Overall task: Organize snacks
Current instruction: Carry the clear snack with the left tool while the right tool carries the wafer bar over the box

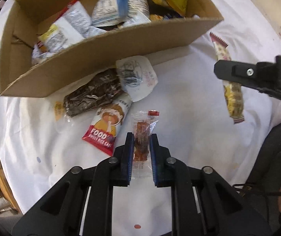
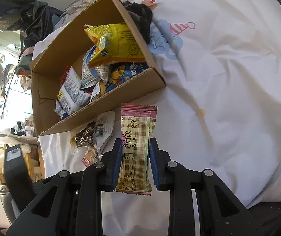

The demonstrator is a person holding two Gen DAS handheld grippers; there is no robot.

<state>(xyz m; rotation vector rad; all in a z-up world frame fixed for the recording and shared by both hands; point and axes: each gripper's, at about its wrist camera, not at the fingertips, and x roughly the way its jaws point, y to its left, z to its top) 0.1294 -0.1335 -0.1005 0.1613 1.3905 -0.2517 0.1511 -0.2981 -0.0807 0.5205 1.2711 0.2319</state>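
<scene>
My left gripper (image 1: 142, 137) points down at the white cloth and is shut on a small clear packet with an orange-brown snack (image 1: 142, 137), its blue pads pressing both sides. My right gripper (image 2: 134, 143) is shut on a long yellow checked snack bar with pink ends (image 2: 137, 143); the left wrist view shows that bar (image 1: 232, 96) hanging from the right gripper (image 1: 230, 72) above the cloth. An open cardboard box (image 1: 105, 59) (image 2: 140, 82) holds several snack bags. In front of it lie a dark brown packet (image 1: 93, 92), a white cup lid packet (image 1: 138, 76) and a red rice cake packet (image 1: 107, 129).
The white printed cloth (image 2: 219, 98) covers the whole surface, wrinkled at the right. A dark cloth lump (image 2: 140, 17) sits behind the box. Cluttered furniture and shelves lie past the left edge (image 2: 6, 98). A person's dark sleeve (image 1: 274, 157) is at the right.
</scene>
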